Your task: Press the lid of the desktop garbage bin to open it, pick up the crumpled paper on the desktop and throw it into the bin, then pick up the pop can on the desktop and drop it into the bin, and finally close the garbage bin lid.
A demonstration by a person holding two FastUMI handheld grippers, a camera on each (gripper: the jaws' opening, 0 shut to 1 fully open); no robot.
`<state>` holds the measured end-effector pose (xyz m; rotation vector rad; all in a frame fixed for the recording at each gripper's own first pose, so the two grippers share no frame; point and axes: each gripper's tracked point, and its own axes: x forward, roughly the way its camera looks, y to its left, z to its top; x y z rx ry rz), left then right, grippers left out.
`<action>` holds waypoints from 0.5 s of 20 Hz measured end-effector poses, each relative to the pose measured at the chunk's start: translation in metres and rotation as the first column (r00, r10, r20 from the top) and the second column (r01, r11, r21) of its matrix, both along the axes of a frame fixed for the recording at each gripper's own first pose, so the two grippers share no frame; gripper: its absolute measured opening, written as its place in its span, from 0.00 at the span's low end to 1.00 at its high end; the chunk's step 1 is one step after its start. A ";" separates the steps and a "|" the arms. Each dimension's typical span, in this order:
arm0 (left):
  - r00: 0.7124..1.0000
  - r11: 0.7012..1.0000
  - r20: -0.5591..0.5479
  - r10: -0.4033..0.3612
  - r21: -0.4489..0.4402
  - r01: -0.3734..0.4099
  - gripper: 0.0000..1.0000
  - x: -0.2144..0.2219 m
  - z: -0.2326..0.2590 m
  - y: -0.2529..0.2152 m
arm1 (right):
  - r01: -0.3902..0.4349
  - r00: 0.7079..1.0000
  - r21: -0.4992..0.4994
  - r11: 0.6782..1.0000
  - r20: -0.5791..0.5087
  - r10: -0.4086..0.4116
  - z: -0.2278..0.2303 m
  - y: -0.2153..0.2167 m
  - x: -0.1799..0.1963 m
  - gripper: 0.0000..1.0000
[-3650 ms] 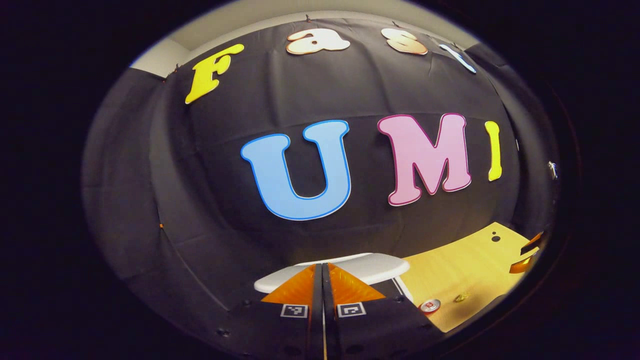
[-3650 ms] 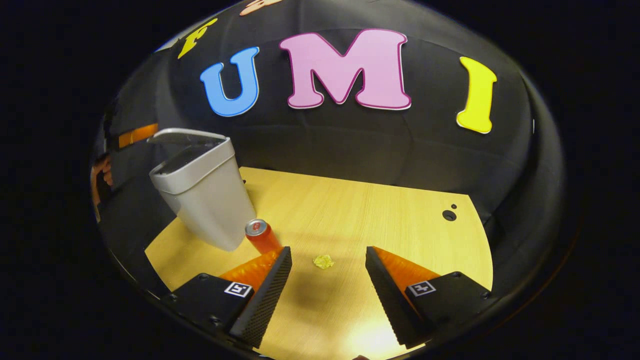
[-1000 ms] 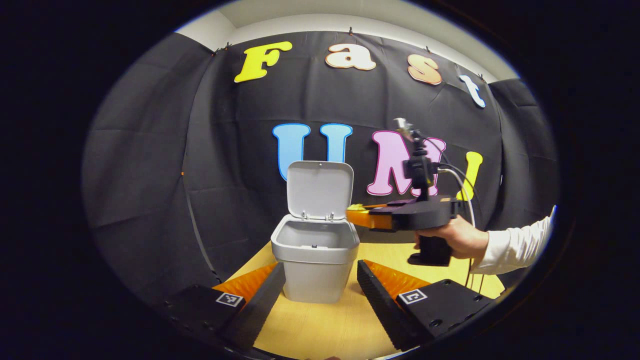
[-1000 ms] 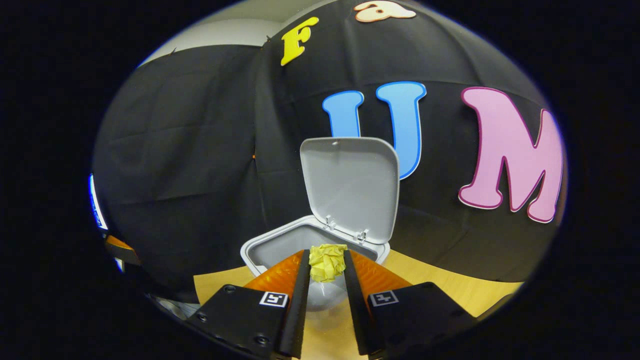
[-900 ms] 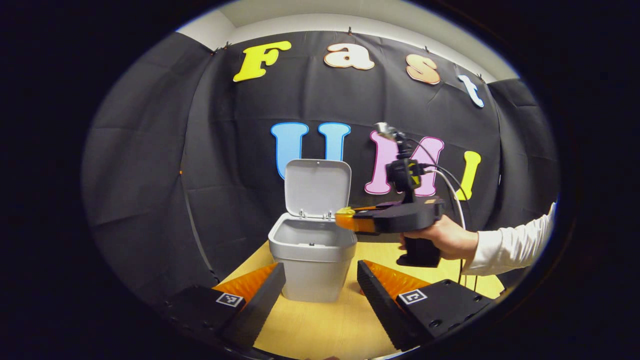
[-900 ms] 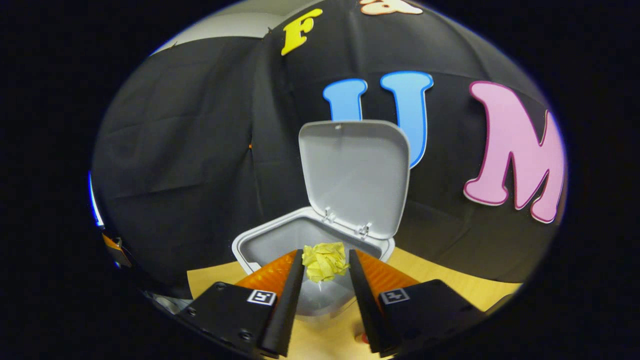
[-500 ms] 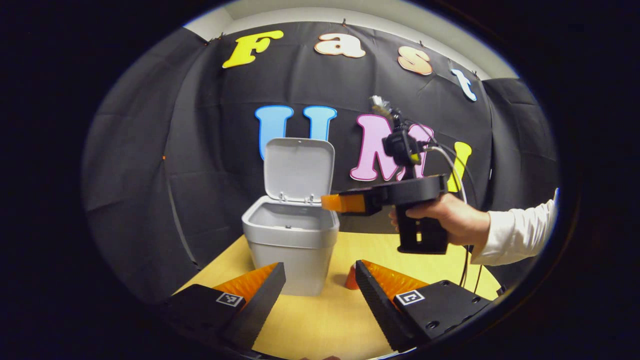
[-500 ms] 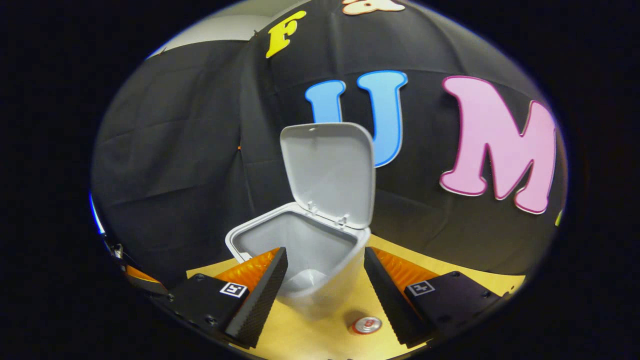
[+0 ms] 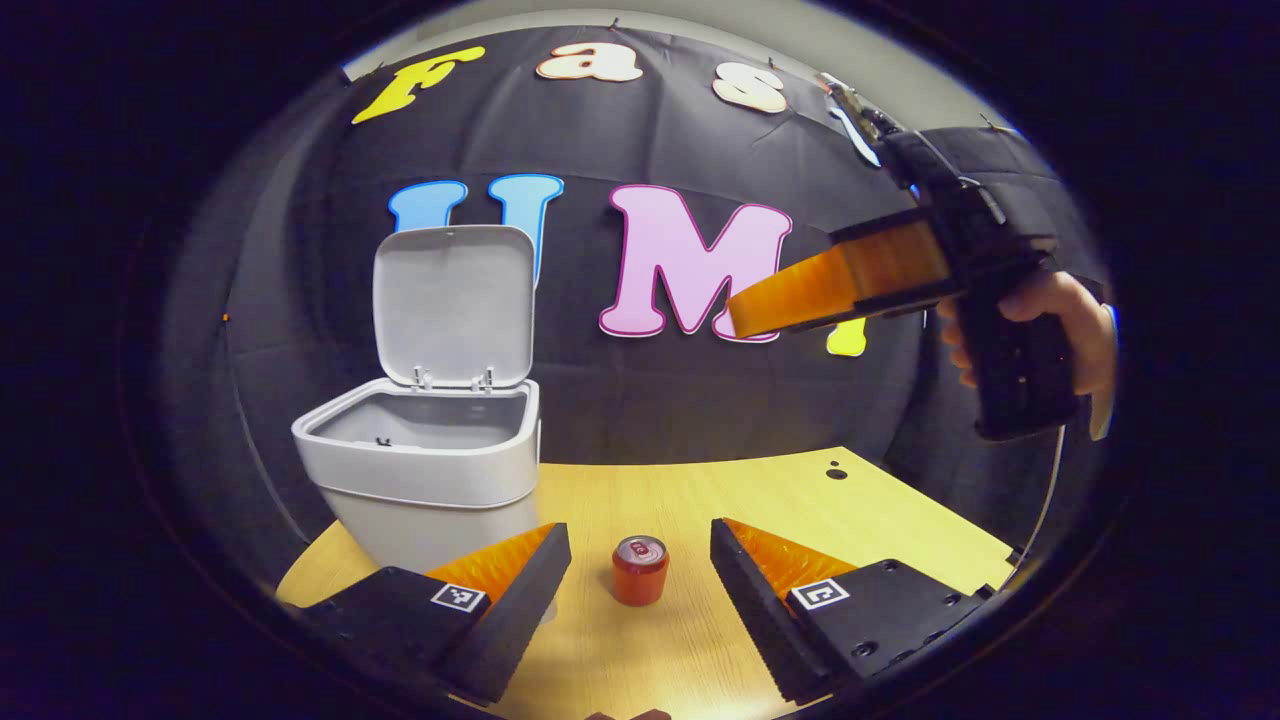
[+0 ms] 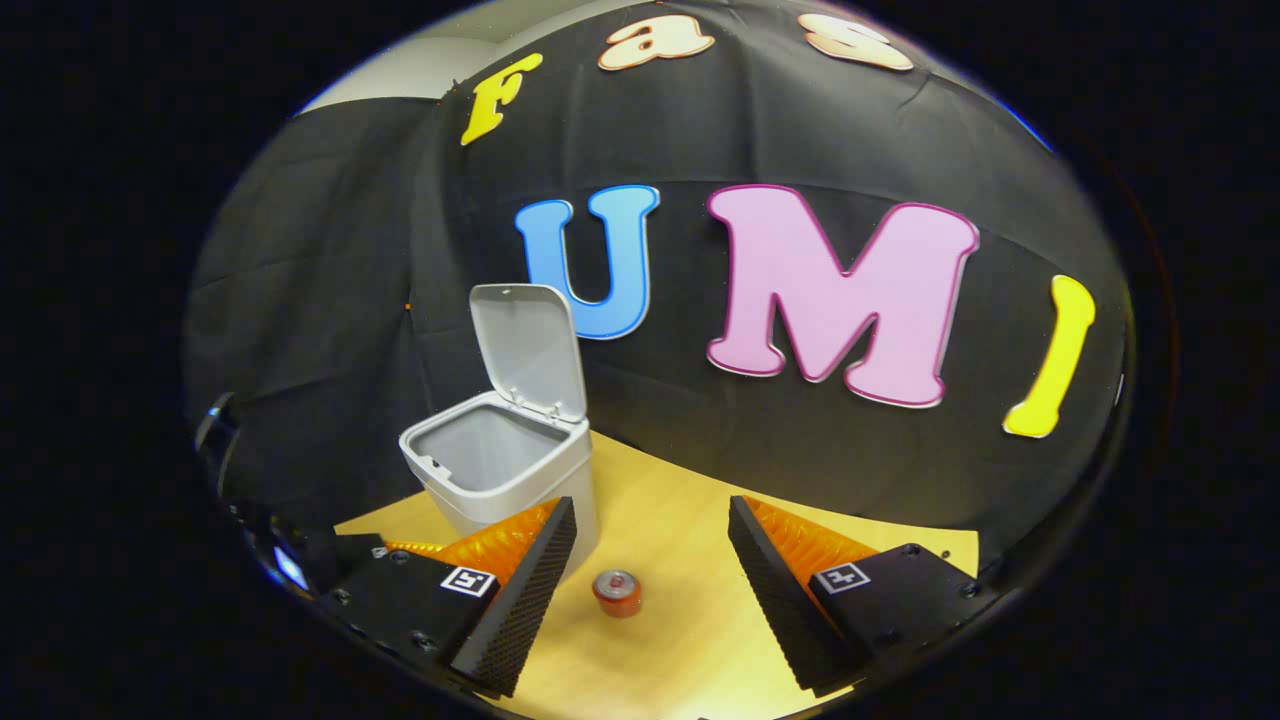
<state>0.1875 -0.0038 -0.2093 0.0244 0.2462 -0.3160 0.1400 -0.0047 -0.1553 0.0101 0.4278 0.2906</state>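
Note:
A grey bin [image 9: 430,475] stands at the table's left with its lid [image 9: 452,300] upright and open. The red pop can [image 9: 639,570] stands upright on the table just right of the bin. My left gripper [image 9: 637,528] is open, and the can sits low between its fingers, farther off and untouched. A hand [image 9: 1060,320] holds my right gripper [image 9: 760,310] high at the right, well above the table. In the right gripper view, that gripper [image 10: 652,508] is open and holds nothing. Below and ahead of it are the bin [image 10: 500,470], its raised lid [image 10: 530,350] and the can [image 10: 617,592].
The wooden table [image 9: 800,500] stretches right of the can, with a small dark hole [image 9: 836,473] near its back edge. The black cloth wall hangs close behind the bin. The table's left edge runs just beside the bin.
The right gripper held the yellow crumpled paper over the open bin, then opened and let it go. It has since pulled back up and to the right. The left gripper's view now faces the can.

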 end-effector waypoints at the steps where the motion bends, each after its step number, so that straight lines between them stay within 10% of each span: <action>1: 1.000 1.000 -0.014 -0.002 0.006 0.002 0.95 0.010 -0.013 -0.004 | 0.023 1.000 -0.019 1.000 -0.009 -0.023 -0.003 -0.013 -0.007 0.99; 10: 0.995 1.000 -0.102 0.017 -0.020 -0.019 0.96 0.086 -0.081 -0.021 | 0.176 0.976 -0.054 0.983 -0.118 -0.181 -0.038 -0.073 -0.043 0.99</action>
